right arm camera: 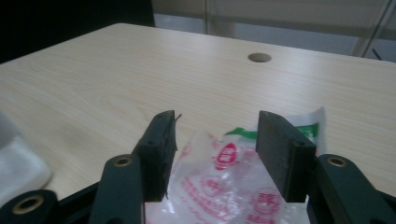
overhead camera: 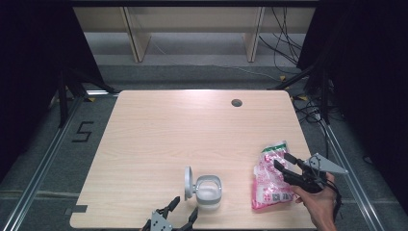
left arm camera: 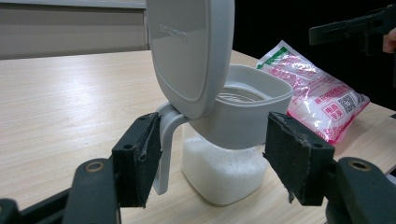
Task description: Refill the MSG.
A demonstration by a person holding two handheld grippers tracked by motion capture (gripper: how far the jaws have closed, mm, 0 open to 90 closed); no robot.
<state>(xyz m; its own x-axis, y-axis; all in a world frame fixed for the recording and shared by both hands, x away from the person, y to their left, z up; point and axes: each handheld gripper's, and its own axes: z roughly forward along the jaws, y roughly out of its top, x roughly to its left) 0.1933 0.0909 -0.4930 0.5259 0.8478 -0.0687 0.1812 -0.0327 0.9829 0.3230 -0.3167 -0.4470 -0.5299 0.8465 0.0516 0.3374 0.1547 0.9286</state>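
Writing on bag: pink-and-white plastic bag (overhead camera: 269, 180) carries red round emblems, a green band at its far end, and a square code patch with red characters beside it (left arm camera: 343, 103); characters too small to read
Writing on lid: faint embossed line near the top of the grey lid (left arm camera: 187, 51); not legible
Floor mark: black figure "5" (overhead camera: 82, 131) on the grey floor left of the table
Container: clear container (overhead camera: 208, 191) with grey collar, lid hinged up and standing open, white grains filling its lower part (left arm camera: 219, 170); stands upright near the table's near edge, middle
Left gripper: left gripper (overhead camera: 183, 211) at the near edge, just in front of the container; jaws spread, one pad (left arm camera: 140, 158) next to the grey handle, the other (left arm camera: 294, 158) off the container's far side; pads press on nothing; released
Right gripper: right gripper (overhead camera: 284, 162) held in a hand (overhead camera: 320, 202) at the near right corner; jaws apart, released; pads (right arm camera: 280, 149) stand above the bag without pinching it
Bag position: lying flat on the table (overhead camera: 168, 130), right of the container and apart from it; directly beneath the right gripper's tips
Table hole: round grommet (overhead camera: 236, 102) far side, well away from both things
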